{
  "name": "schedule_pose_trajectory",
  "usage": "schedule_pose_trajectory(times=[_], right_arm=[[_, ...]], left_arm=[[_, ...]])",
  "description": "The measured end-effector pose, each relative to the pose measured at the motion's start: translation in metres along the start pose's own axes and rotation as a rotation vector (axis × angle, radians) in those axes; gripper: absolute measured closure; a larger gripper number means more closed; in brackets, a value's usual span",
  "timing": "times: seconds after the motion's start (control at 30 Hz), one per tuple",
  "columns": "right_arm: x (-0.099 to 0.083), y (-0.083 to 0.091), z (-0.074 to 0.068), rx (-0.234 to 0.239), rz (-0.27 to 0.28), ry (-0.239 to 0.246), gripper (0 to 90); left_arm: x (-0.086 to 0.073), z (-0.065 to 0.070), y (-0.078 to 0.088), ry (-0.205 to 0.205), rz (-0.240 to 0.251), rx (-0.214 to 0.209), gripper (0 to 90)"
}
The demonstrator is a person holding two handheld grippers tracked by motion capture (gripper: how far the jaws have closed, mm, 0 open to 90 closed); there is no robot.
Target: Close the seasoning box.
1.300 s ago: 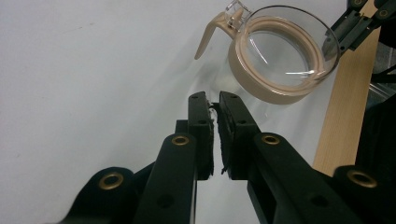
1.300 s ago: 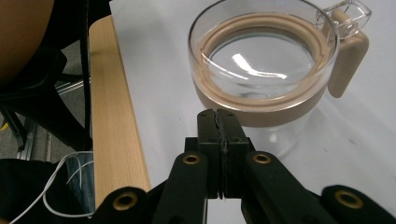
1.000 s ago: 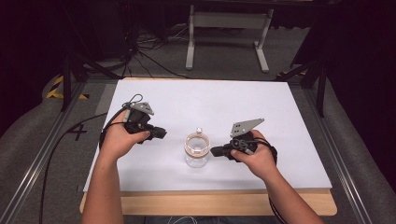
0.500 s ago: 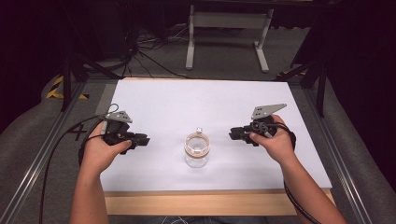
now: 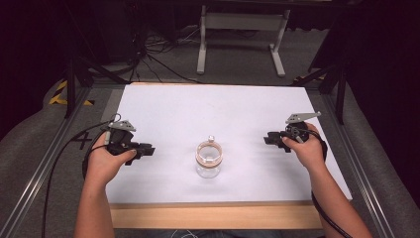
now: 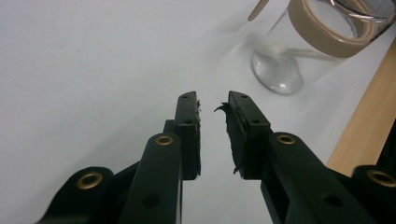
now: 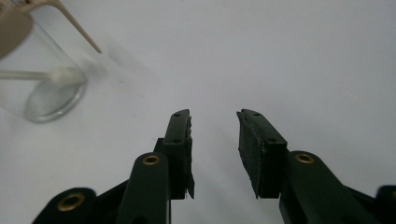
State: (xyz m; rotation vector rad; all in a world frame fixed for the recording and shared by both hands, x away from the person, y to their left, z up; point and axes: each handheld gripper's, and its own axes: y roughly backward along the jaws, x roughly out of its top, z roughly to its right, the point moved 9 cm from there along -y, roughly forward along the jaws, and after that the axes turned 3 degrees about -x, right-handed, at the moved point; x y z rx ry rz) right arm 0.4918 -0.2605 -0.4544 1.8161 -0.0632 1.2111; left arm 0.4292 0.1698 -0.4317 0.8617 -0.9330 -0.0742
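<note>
A clear glass jar (image 5: 208, 159) with a tan band round its rim stands upright at the middle front of the white table top (image 5: 218, 109). My left gripper (image 5: 148, 148) lies to its left, pointing at it from a distance. My right gripper (image 5: 267, 139) lies to its right, also apart from it. In the left gripper view the jar (image 6: 317, 42) sits at the upper right, beyond the left gripper (image 6: 212, 100). In the right gripper view the jar (image 7: 37, 70) is at the upper left, away from the right gripper (image 7: 212, 116). Both pairs of jaws have just been opening, with nothing between them.
A bare wooden strip (image 5: 213, 215) runs along the table's front edge. Metal rails (image 5: 44, 168) flank the table on both sides. A grey stand (image 5: 237, 29) and loose cables (image 5: 148, 54) lie on the floor behind the far edge.
Both hands have drawn away from the jar: the right far out to the right, the left outward and nearer the front. Both pairs of jaws have opened. The jar has stayed put.
</note>
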Motion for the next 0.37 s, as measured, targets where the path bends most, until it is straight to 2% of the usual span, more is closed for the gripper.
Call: schedule_pose_trajectory(times=[0.07,0.17,0.23,0.37], right_arm=[[-0.012,-0.004,0.008,-0.023,-0.006,-0.026,62.1],[-0.022,-0.008,0.013,-0.033,-0.008,-0.048,60.5],[-0.027,-0.01,0.015,-0.047,-0.023,-0.03,58.4],[-0.028,-0.007,0.014,-0.046,-0.007,-0.041,55.6]], left_arm=[[-0.001,-0.001,-0.001,0.009,0.002,-0.004,74.3],[-0.002,-0.005,-0.003,0.013,0.002,0.002,73.7],[-0.002,-0.006,-0.004,0.016,0.001,0.0,73.1],[-0.002,-0.005,-0.004,0.014,-0.005,0.0,74.2]])
